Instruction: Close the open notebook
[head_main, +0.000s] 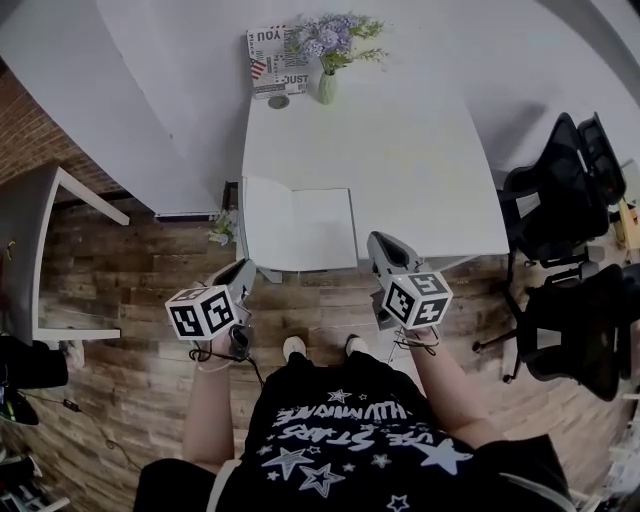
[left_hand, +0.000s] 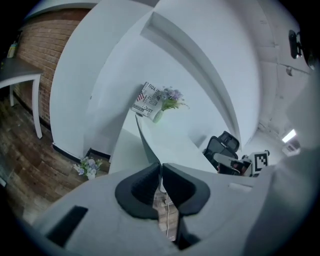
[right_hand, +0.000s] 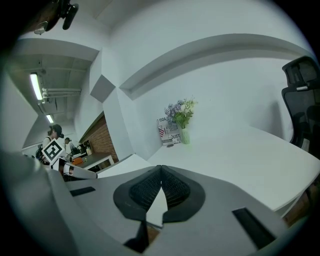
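Observation:
The open white notebook (head_main: 312, 228) lies at the near left corner of the white table (head_main: 400, 150). Its left leaf looks narrower than the right one and seems raised. My left gripper (head_main: 244, 268) is at the notebook's near left corner. In the left gripper view its jaws (left_hand: 160, 167) are shut on the thin edge of that leaf (left_hand: 126, 150), which stands up to the left of the table edge. My right gripper (head_main: 375, 243) hovers just right of the notebook's near right corner. It is shut (right_hand: 161, 170), and I see nothing held in it.
A vase of flowers (head_main: 328, 85) and a printed card (head_main: 272, 60) stand at the table's far edge. Black office chairs (head_main: 560, 200) are on the right and a grey desk (head_main: 30, 230) on the left. A small flower bunch (head_main: 222, 230) sits on the wooden floor.

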